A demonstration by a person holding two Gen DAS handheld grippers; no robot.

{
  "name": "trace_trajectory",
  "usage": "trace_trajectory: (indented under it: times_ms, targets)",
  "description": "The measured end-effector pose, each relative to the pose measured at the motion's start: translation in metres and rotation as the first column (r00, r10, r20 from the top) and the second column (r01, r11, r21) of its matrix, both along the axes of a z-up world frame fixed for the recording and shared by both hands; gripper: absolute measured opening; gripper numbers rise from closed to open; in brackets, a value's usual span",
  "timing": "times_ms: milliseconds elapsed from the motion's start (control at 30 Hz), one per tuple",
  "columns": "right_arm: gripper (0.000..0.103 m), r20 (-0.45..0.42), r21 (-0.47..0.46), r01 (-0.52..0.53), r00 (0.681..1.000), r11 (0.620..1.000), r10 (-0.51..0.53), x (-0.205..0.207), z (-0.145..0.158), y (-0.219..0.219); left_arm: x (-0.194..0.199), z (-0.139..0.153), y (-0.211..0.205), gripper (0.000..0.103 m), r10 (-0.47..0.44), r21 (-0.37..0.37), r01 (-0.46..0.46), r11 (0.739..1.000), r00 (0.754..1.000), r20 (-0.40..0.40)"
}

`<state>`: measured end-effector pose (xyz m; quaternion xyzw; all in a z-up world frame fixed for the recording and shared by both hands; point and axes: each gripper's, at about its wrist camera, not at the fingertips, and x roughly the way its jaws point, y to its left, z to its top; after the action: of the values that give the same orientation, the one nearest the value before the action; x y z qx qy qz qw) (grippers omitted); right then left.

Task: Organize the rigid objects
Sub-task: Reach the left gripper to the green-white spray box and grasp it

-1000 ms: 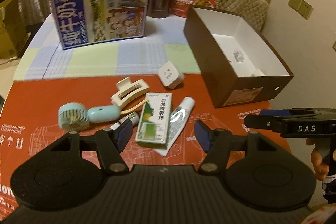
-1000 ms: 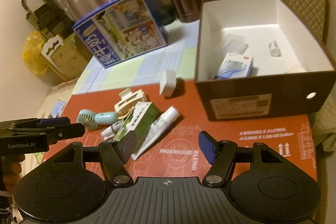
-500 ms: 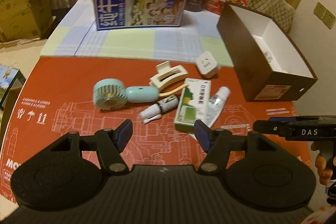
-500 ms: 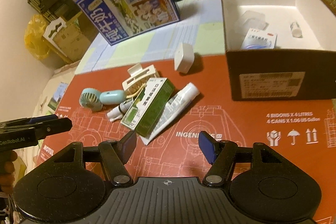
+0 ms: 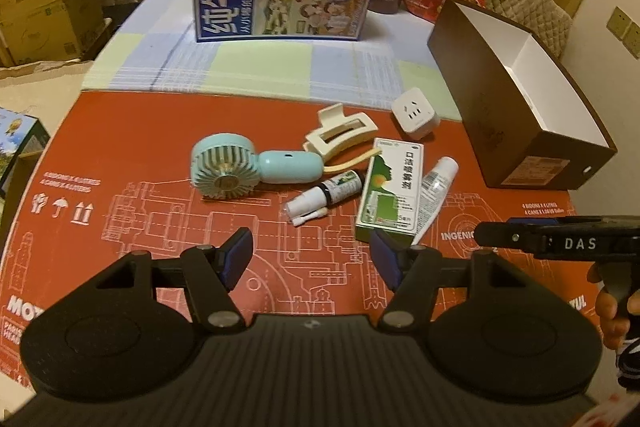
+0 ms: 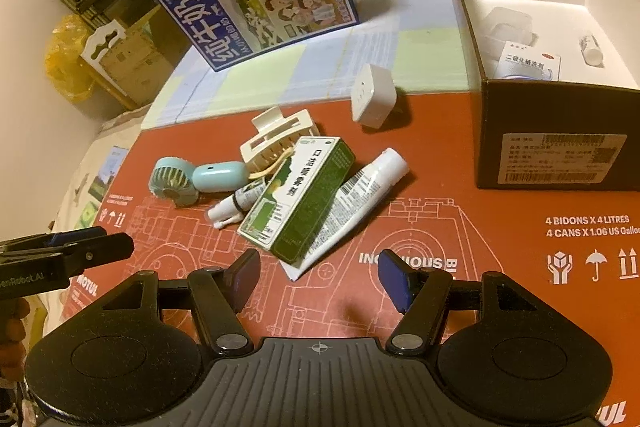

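Your left tongs [image 5: 312, 259] and right tongs [image 6: 318, 277] both stand wide with nothing between the pads, hanging low over the red mat [image 5: 120, 147] on the desk, side by side and tilted down at the pile. That looks like a stance for choosing a first pick, not a grip.

The loose things lie bunched mid-mat, near the open brown box [image 6: 556, 131], which I judge is where they go. Counted: one mint fan [image 5: 240, 171], one cream hair clip [image 5: 340, 137], one white plug [image 5: 414, 115], one green carton [image 6: 298, 195], one white tube [image 6: 352, 203] and one small spray bottle [image 5: 324, 193].

The carton rests partly on the tube, and the clip touches the fan's handle, so lifting one may drag its neighbour.

Inside the box you have at least three items: a clear case, a white packet and a small bottle; more may be hidden behind the near wall.
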<state>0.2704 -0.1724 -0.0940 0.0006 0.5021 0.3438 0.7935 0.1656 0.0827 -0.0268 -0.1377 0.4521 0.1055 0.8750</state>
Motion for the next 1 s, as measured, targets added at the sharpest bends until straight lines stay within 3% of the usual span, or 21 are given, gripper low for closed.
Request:
trace_trajectory:
  times_ms: [333,500,667,767,867,1000]
  targets:
    - [0.062,-0.005,-0.027,0.088,0.996,0.996,-0.088,0.010,-0.009,-0.020,0.046,-0.027,-0.028,0.061,-0.158,-0.068,0.157,0.985,0.987,-0.010]
    - [0.062,-0.018,-0.034,0.148,0.989,0.988,-0.149,0.017,-0.013,-0.039,0.073,-0.047,-0.033,0.065,-0.196,-0.117,0.189,0.975,0.979,-0.049]
    - [0.062,-0.031,-0.043,0.199,0.979,0.979,-0.200,0.023,-0.016,-0.055,0.095,-0.067,-0.036,0.065,-0.220,-0.118,0.208,0.971,0.971,-0.096]
    - [0.062,-0.036,-0.046,0.223,0.974,0.974,-0.225,0.025,-0.017,-0.063,0.103,-0.074,-0.036,0.063,-0.229,-0.118,0.216,0.969,0.967,-0.114]
    - [0.062,-0.039,-0.050,0.247,0.968,0.968,-0.249,0.027,-0.018,-0.071,0.108,-0.080,-0.039,0.052,-0.239,-0.114,0.224,0.968,0.962,-0.130]
    - [0.062,-0.046,-0.059,0.275,0.960,0.960,-0.277,0.030,-0.020,-0.080,0.109,-0.081,-0.044,0.051,-0.261,-0.094,0.250,0.964,0.956,-0.136]
